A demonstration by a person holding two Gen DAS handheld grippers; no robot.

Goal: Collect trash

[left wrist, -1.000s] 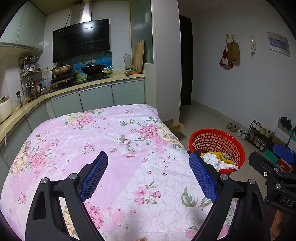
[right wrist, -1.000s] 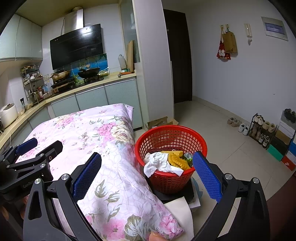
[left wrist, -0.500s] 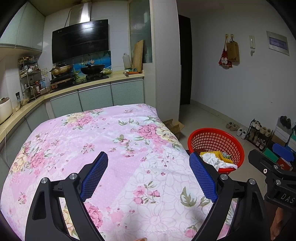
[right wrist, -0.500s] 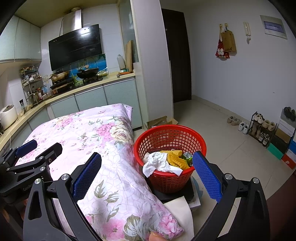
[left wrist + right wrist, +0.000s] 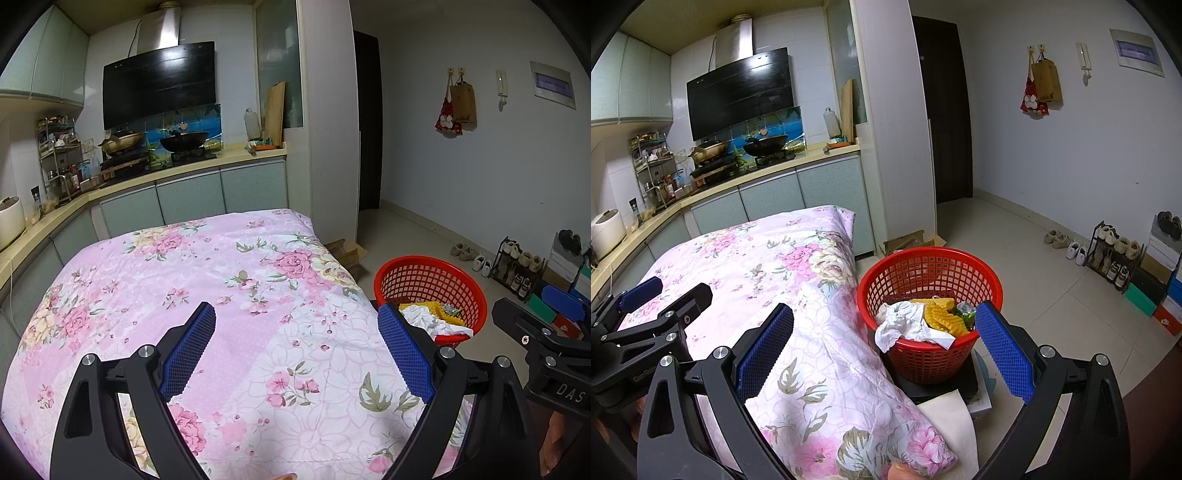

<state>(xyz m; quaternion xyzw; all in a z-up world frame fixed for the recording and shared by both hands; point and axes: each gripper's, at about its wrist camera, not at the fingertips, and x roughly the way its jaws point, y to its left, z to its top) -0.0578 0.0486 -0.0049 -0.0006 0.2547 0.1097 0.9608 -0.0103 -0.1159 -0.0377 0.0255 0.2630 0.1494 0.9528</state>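
A red mesh basket point(image 5: 929, 273) stands on a black block beside the table's right edge. It holds crumpled white paper point(image 5: 905, 325), a yellow ridged wrapper point(image 5: 942, 317) and a greenish wrapper. The basket also shows in the left wrist view point(image 5: 428, 280). My left gripper point(image 5: 295, 350) is open and empty above the pink floral cloth point(image 5: 207, 295) on the table. My right gripper point(image 5: 884, 349) is open and empty, over the cloth's right edge and just in front of the basket. Each gripper shows at the edge of the other's view.
A kitchen counter point(image 5: 177, 173) with a stove and pans runs behind and to the left of the table. A white pillar point(image 5: 897, 129) stands behind the basket. Shoes and a shoe rack point(image 5: 1115, 254) line the right wall. White paper point(image 5: 949, 417) lies below the basket.
Both views have shifted very slightly. The grippers stay open and the basket's contents have not moved.
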